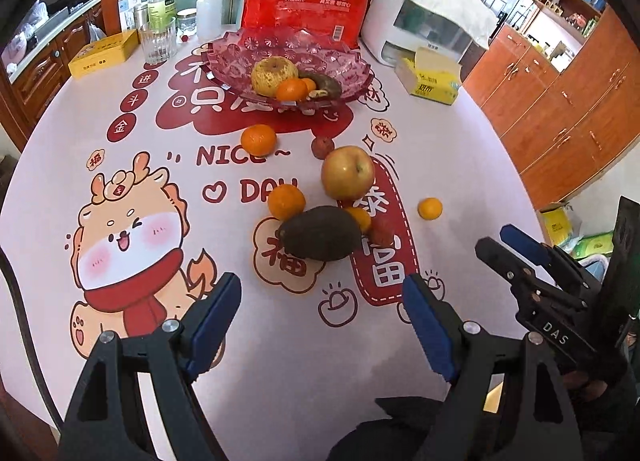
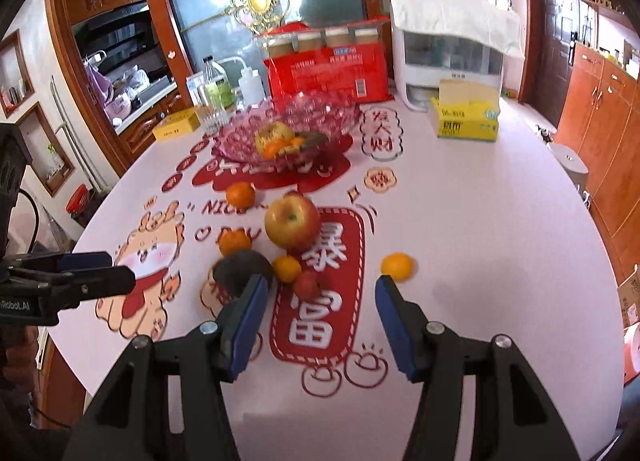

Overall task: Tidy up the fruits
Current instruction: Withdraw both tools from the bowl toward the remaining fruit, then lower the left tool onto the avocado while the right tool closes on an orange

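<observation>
Both tongs hang above the near part of the tabletop [image 1: 460,165] with their blue pads spread and nothing between them. The left tongs [image 1: 322,297] stand wide apart, and the loose fruit lies just beyond their tips: a dark avocado [image 1: 320,233] nearest, roughly centred ahead of the gap, with an orange mandarin [image 1: 286,201] touching its far left side and a large yellow-red apple [image 1: 348,172] behind it. A small red fruit [image 1: 382,229] sits just right of the avocado. Seen from the right tongs [image 2: 321,285], which are parted less widely, that small red fruit lies straight ahead of the gap, the avocado is partly hidden behind the left pad, and a lone mandarin [image 2: 397,266] rests just above the tip of the right pad, apart from the cluster. Another mandarin [image 1: 258,139] lies farther off, between the cluster and the pink glass bowl [image 1: 240,49], which stands well beyond both tongs and already holds a yellowish fruit, mandarins and something dark.
</observation>
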A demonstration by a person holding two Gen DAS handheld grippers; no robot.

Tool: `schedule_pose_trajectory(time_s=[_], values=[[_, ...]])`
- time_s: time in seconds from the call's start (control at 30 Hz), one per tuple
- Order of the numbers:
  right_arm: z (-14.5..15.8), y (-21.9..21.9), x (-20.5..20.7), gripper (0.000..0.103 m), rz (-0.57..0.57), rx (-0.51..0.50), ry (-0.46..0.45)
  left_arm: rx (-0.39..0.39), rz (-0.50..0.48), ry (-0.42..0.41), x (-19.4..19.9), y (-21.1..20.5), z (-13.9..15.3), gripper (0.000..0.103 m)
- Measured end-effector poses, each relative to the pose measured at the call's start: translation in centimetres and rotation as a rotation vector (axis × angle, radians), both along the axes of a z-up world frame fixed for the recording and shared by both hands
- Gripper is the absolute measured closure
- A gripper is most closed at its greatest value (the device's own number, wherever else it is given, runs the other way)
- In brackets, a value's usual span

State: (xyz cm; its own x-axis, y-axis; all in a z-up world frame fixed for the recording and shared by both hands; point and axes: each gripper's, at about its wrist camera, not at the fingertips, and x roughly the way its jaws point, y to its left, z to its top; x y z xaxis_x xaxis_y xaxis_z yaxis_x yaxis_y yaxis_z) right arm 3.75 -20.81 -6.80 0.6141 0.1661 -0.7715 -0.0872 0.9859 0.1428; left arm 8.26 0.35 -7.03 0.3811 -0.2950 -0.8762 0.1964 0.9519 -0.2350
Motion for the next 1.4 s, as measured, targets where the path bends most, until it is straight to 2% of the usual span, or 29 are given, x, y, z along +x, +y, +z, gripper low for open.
schedule_pose_trajectory(time_s=[0.27,0.5,0.83,1.27,1.4], values=[[-2.7,-2.1,0.3,0.046,0.003,0.019,0.086,0.141,-0.016,-0.028,0.4,-2.1,-2.9,0.022],[-4.5,-3.0,1.5,0.046,0.024,-0.001,0.119,0.209,-0.077,-0.108,1.0,-3.7,-4.5,0.022],[-7.2,-4.1,4.6,0.046,0.017,0.009,0.114,0.288,-0.167,-0.2,2.0,-6.3,-6.5,0.022],[-9.8,-4.5,6.9,0.046,0.031,-0.01,0.1,0.366,-0.219,-0.179,3.4,-8.4,-9.5,0.022],[-10.3,-4.5,7.3,0.046,0.04,-0.008,0.098,0.364,-0.216,-0.168,3.9,-8.6,-10.0,0.022]])
